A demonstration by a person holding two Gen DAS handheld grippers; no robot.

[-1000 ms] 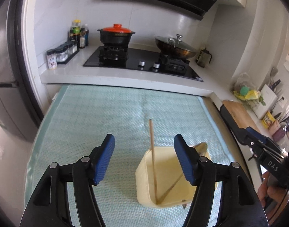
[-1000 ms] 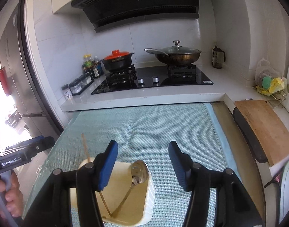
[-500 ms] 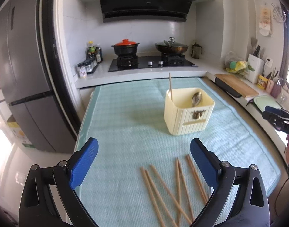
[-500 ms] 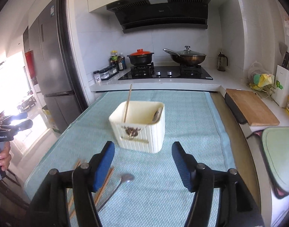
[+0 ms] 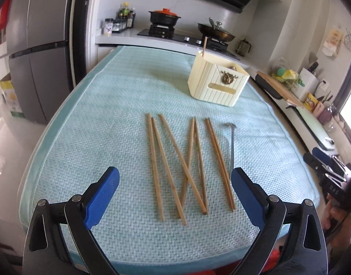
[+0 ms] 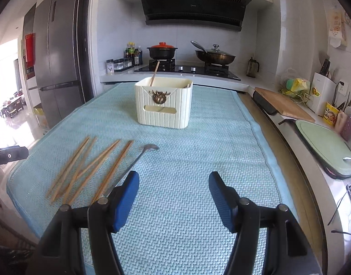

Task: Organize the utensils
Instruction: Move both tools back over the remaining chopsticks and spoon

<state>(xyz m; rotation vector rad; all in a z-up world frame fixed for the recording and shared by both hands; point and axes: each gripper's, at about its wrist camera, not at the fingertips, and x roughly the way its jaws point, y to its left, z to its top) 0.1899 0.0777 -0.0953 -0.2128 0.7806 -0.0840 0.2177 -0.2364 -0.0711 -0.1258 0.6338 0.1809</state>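
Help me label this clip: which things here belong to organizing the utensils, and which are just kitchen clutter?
Part of the job:
- loose chopsticks on the mat
- spoon beside them
- cream holder, with one chopstick already in it

Just lying about:
- red-lidded pot
- wok
- cutting board
- spice jars
- fridge

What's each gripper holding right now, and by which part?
Nothing. The left gripper is open above the chopsticks lying on the mat; the right gripper is open over bare mat.
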